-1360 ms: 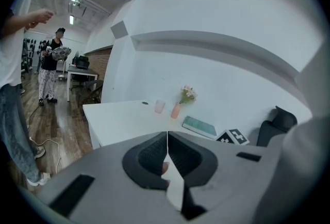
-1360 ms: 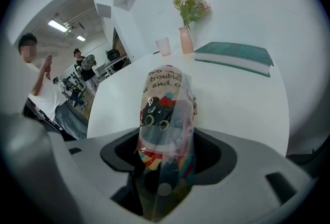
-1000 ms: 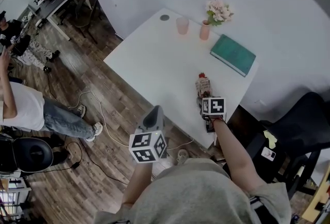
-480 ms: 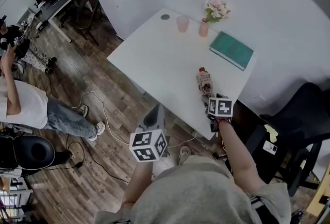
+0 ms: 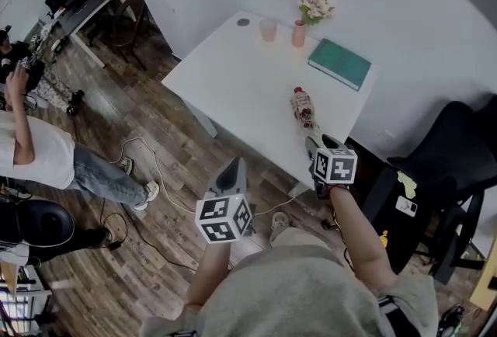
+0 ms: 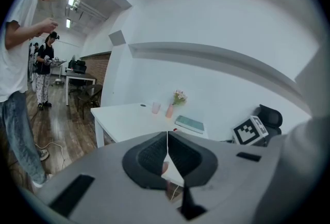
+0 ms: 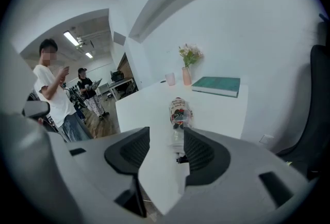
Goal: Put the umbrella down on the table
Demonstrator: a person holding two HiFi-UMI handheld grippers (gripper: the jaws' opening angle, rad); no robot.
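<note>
The left gripper (image 5: 231, 169) has its jaws closed tip to tip, empty, pointing slightly downward. The right gripper (image 5: 320, 144) has jaws apart, just been closing, nothing between the pads, tilted down more steeply, forearm (image 5: 357, 238) stretched straight behind it.

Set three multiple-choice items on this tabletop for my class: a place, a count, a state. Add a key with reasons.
1. In the head view, the teal book lies at the table top's: A right corner; B middle; C left corner.
2. Pink vessels standing on the table: A one; B two; C four.
3. The umbrella is: A open; B folded, lying flat; C standing upright.
Key: 1 A, it sits at the right corner. 2 B, a cup and a flower vase. 3 B, it lies closed on the tabletop.
</note>
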